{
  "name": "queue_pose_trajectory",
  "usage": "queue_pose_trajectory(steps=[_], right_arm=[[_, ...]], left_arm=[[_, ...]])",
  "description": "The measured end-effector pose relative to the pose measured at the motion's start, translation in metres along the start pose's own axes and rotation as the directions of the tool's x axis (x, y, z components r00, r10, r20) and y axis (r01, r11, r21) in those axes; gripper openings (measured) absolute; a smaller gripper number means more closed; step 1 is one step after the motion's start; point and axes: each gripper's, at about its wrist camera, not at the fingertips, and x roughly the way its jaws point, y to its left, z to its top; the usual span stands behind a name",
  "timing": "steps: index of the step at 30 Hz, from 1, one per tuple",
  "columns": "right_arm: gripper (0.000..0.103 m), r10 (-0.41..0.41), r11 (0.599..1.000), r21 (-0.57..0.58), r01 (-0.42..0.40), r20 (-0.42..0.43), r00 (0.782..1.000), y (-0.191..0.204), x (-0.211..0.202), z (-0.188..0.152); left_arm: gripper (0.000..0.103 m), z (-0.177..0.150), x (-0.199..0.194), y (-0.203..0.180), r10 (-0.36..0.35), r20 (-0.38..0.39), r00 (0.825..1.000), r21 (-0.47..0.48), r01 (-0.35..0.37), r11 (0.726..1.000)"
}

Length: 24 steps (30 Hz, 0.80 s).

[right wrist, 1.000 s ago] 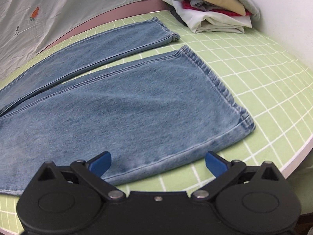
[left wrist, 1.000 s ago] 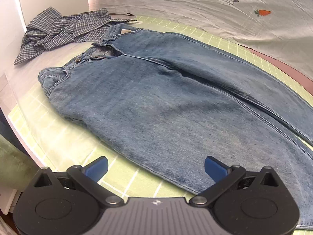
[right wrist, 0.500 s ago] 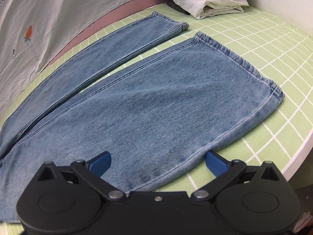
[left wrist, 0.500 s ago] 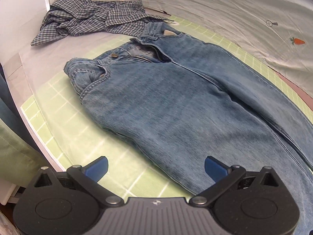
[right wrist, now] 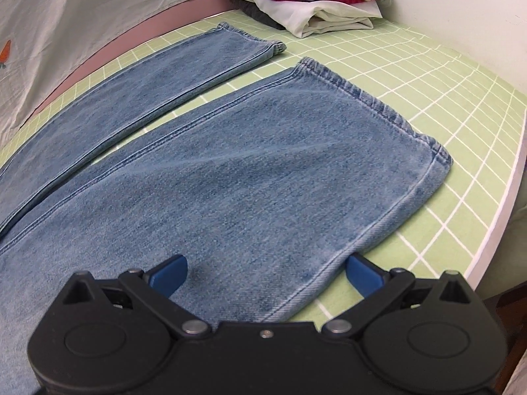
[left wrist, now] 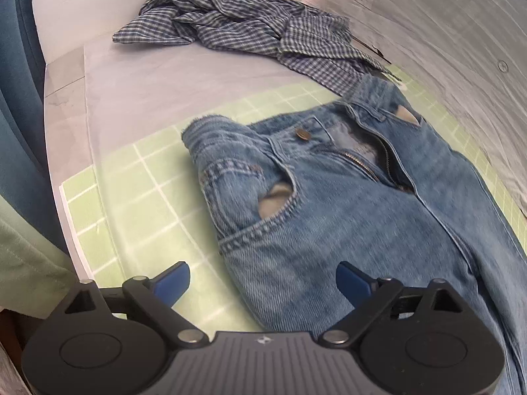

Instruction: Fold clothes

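Jeans [left wrist: 346, 217], unfolded, are laid flat on the green grid mat [left wrist: 138, 177], folding not yet begun; left hand-held gripper [left wrist: 263, 278] and right hand-held gripper [right wrist: 266, 268] are held spread above them, nothing grasped.

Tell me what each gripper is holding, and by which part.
Nothing is held. The left gripper is open near the jeans waist; the right gripper is open at a leg edge.

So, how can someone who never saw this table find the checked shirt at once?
Start from the green grid mat and find the blue jeans spread on it. Just beyond their waistband lies the checked shirt, crumpled. It is the only blue-and-white check fabric; the jeans are plain denim.
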Motion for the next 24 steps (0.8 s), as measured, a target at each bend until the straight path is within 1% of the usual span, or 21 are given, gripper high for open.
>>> queue_pose_trajectory(steps=[1,4,5,6,7,8,9,10,11,12,13,14,15,17,18,20,22,24], right_arm=[[0.103,-0.01,1.0,0.011,0.01,-0.001,1.0,-0.001,0.001,0.002],[0.102,-0.024,0.997,0.075,0.024,0.0,1.0,-0.007,0.002,0.008],[0.1,-0.029,0.995,0.094,0.028,0.004,1.0,-0.009,0.002,0.009],[0.093,-0.041,0.994,0.104,0.04,0.01,0.999,-0.01,0.002,0.01],[0.087,-0.038,0.992,0.12,0.036,0.017,0.999,-0.013,0.0,0.012],[0.071,-0.034,0.99,0.137,0.03,0.023,0.999,-0.016,-0.001,0.014],[0.05,-0.03,0.988,0.155,0.025,0.03,0.999,-0.018,-0.002,0.016],[0.04,-0.025,0.985,0.172,0.019,0.036,0.999,-0.021,-0.003,0.018],[0.029,-0.021,0.982,0.189,0.013,0.043,0.999,-0.024,-0.004,0.02],[0.022,-0.017,0.979,0.206,0.007,0.05,0.999,-0.027,-0.005,0.022],[0.018,-0.014,0.975,0.223,0.001,0.056,0.998,-0.03,-0.006,0.024],[0.01,-0.01,0.971,0.24,-0.006,0.063,0.998,-0.033,-0.008,0.026],[0.006,-0.006,0.966,0.256,-0.012,0.07,0.998,-0.036,-0.009,0.028],[0.005,0.001,0.957,0.289,-0.025,0.084,0.996,-0.042,-0.011,0.032],[0.004,0.004,0.952,0.306,-0.032,0.091,0.996,-0.045,-0.012,0.034],[0.004,0.014,0.951,0.305,-0.055,0.133,0.991,-0.042,-0.023,0.045],[0.004,0.032,0.96,0.266,-0.084,0.194,0.98,-0.033,-0.038,0.059],[0.004,0.042,0.974,0.204,-0.097,0.26,0.965,-0.02,-0.053,0.074]], left_arm=[[0.091,0.007,0.005,0.003,0.001,-0.002,1.0,-0.012,-0.001,1.0],[0.084,0.023,0.016,0.009,0.001,-0.015,1.0,-0.049,-0.002,0.999],[0.08,0.027,0.018,0.01,-0.001,-0.015,1.0,-0.061,0.001,0.998],[0.075,0.029,0.02,0.011,-0.006,-0.014,1.0,-0.071,0.005,0.997],[0.072,0.032,0.022,0.011,-0.01,-0.013,1.0,-0.078,0.008,0.997],[0.063,0.033,0.023,0.01,-0.012,-0.016,1.0,-0.07,0.01,0.997],[0.055,0.034,0.025,0.009,-0.014,-0.019,1.0,-0.063,0.012,0.998],[0.052,0.035,0.027,0.007,-0.017,-0.021,1.0,-0.057,0.016,0.998],[0.037,0.035,0.027,0.006,-0.027,-0.017,1.0,-0.057,0.026,0.998],[0.028,0.035,0.027,0.005,-0.034,-0.013,0.999,-0.058,0.034,0.998],[0.026,0.036,0.026,0.004,-0.036,-0.006,0.999,-0.064,0.036,0.997],[0.022,0.037,0.024,0.003,-0.038,0.0,0.999,-0.071,0.037,0.997],[0.02,0.038,0.023,0.002,-0.039,0.008,0.999,-0.078,0.039,0.996],[0.016,0.04,0.013,-0.002,-0.04,0.038,0.998,-0.082,0.043,0.996],[0.015,0.042,0.006,-0.005,-0.038,0.059,0.998,-0.076,0.042,0.996],[0.015,0.049,-0.016,-0.017,-0.046,0.11,0.993,-0.038,0.05,0.998],[0.015,0.055,-0.043,-0.033,-0.077,0.177,0.981,0.002,0.078,0.997],[0.015,0.062,-0.056,-0.049,-0.094,0.222,0.97,0.024,0.091,0.996]])
